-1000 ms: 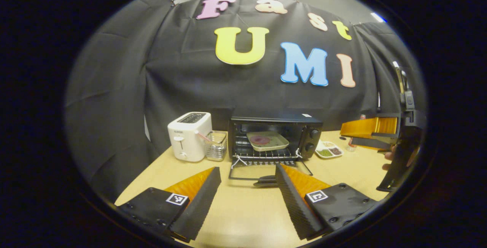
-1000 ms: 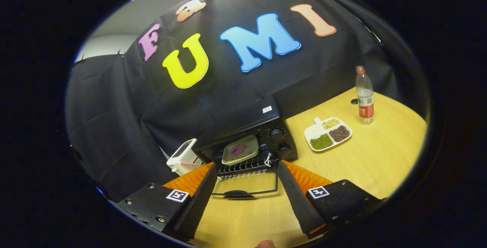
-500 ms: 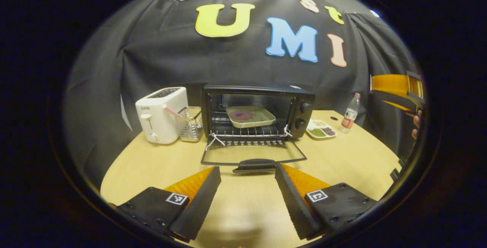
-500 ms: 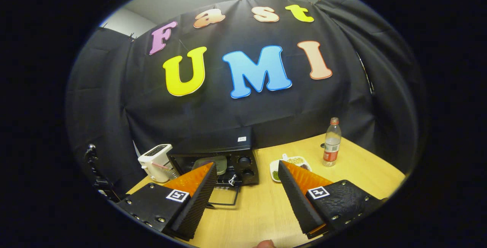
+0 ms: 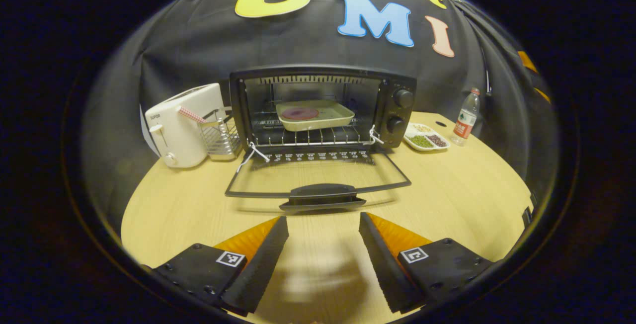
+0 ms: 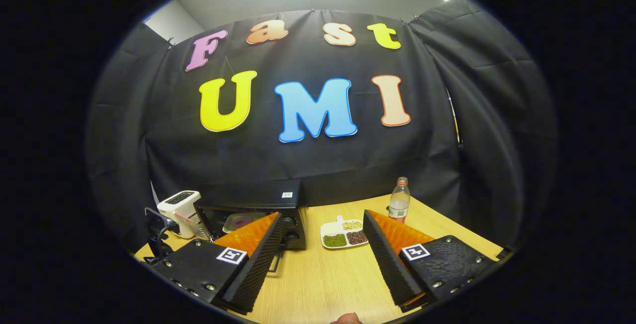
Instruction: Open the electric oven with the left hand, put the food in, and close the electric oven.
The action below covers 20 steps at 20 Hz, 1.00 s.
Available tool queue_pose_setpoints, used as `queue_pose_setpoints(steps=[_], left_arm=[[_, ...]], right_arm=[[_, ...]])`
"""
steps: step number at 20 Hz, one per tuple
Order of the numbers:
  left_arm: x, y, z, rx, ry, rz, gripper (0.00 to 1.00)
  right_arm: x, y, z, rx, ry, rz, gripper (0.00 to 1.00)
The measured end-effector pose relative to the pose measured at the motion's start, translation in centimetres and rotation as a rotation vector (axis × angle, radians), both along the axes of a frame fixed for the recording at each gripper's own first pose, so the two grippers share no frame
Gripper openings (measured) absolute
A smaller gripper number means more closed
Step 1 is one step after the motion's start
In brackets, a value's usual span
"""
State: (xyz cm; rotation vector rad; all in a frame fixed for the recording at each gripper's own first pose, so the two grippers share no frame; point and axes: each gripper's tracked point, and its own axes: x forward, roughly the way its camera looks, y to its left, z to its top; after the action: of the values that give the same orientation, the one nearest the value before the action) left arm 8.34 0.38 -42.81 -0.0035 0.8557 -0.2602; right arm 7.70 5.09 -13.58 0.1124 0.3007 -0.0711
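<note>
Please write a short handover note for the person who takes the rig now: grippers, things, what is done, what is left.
Left gripper: open, empty, low over the wooden table, facing the black door handle.
Right gripper: open, empty, held off to the right.
Black electric oven: door folded down flat. Beige tray with pink food sits on the wire rack inside.
Done: opened, food in.
Left: close the door.

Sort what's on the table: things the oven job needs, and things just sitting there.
Needed: electric oven, its open door with handle, tray of food on the rack, left gripper, open.

Sitting there: toaster, wire basket, divided dish of beans, bottle.
</note>
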Motion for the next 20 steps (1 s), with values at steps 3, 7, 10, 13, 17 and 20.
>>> queue_pose_setpoints(steps=[3,7,10,13,17,20], left_arm=[[0.6,-0.6,-1.9,0.012,0.022,0.007,1.00],[0.8,-0.6,-3.9,0.032,0.064,0.025,1.00],[1.8,-0.7,-4.6,0.062,0.047,0.017,1.00],[2.3,-0.8,-4.8,0.073,0.036,0.030,0.98],[2.5,-0.8,-4.5,0.092,0.008,0.034,0.98],[2.7,-0.8,-3.9,0.109,-0.015,0.029,0.97]], right_arm=[[-0.2,-1.1,1.1,0.015,-0.011,-0.041,0.98],[-0.6,-1.9,1.7,-0.017,-0.010,-0.061,0.98],[-0.7,-1.6,1.7,-0.021,-0.002,-0.049,0.98],[-0.7,-1.5,1.6,-0.035,0.010,-0.035,0.98],[-0.6,-0.9,2.0,-0.035,0.007,-0.013,0.98],[-0.6,-0.4,2.2,-0.036,0.005,0.014,0.98]])
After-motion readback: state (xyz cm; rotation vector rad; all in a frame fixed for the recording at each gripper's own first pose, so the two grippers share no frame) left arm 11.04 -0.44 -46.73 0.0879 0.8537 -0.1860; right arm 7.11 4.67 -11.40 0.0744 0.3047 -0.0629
